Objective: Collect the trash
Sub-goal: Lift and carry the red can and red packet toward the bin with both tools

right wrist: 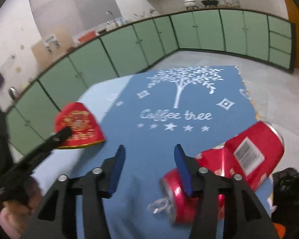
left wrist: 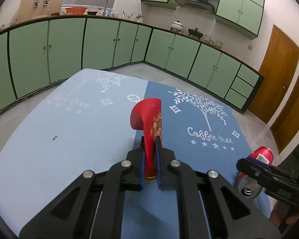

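Observation:
A squashed red paper cup (left wrist: 147, 115) with gold print sticks up from my left gripper (left wrist: 150, 139), which is shut on its lower part above the blue tablecloth (left wrist: 69, 129). The right wrist view shows the same cup (right wrist: 77, 125) at the left with the left gripper (right wrist: 63, 133) on it. A dented red drink can (right wrist: 239, 155) lies on its side near the cloth's right edge. My right gripper (right wrist: 149, 149) stands open over bare cloth, and the can lies outside its right finger. In the left wrist view the can (left wrist: 263, 153) lies partly behind the right gripper (left wrist: 243, 163).
The tablecloth (right wrist: 169, 103) bears a white tree print, and its right edge drops to the floor. A black bag-like mass (right wrist: 289, 189) sits at the lower right beside the can. A hand (right wrist: 16, 209) holds the left gripper. Green cabinets (left wrist: 99, 43) line the far walls.

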A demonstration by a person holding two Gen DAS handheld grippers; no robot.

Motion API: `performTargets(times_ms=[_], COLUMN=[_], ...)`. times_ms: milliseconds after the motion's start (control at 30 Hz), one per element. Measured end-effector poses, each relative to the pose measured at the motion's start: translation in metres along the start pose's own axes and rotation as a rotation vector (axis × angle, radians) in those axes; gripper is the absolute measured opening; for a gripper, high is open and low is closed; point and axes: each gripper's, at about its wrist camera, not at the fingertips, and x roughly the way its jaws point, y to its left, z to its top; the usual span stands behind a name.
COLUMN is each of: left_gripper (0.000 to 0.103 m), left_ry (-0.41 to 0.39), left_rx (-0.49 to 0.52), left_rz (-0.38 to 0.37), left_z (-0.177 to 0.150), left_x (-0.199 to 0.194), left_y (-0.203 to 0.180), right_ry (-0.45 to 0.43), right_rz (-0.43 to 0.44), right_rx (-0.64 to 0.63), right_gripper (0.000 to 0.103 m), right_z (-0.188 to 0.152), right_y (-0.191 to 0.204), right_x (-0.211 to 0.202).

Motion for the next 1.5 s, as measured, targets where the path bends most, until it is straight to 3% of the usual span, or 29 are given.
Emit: performTargets(times_ms=[133,300,533,833,1100,1300,1333,1500], left_gripper=[0.007,0.006,0.006,0.006,0.006,0.006,0.006,0.006], left_ry=[-0.002,-0.008,-0.017,-0.029,-0.032,-0.016,-0.012,-0.008], left_rx=[0.004,-0.009,-0.006,0.022,0.063,0.073,0.070,0.069], left_rz=[-0.004,-0.006,-0.023,-0.045,-0.033,-0.028,-0.029,-0.026], left_z=[-0.001,-0.002,-0.006,-0.004,-0.008,-0.013,-0.014,-0.013], left_x=[-0.001,-0.005,-0.014,-0.014,-0.010,-0.005,-0.004,-0.003], left_y=[-0.003,-0.002,-0.012,-0.037,-0.049,-0.050,-0.049,-0.048], right_ry=[-0.051,-0.092,-0.080,-0.027,0.041,0.075,0.078,0.058], right_rz=[0.007,-0.175,-0.286,-0.207,-0.248,-0.253,-0.240,-0.236], right_rx=[0.011,-0.051,0.106,0.187,0.151,0.130,0.131,0.125], right_gripper=[0.057,0.063,0.072,0.077,0.078,0.070,0.064,0.061], right_z=[-0.001,-0.007,-0.009,0.003,0.006,0.006,0.007,0.008], right_y=[-0.006,-0.015,-0.083,-0.124,-0.118,-0.113,-0.113,-0.110], right_x=[-0.027,-0.053,-0.063,-0.031,0.001,0.010,0.011,0.009])
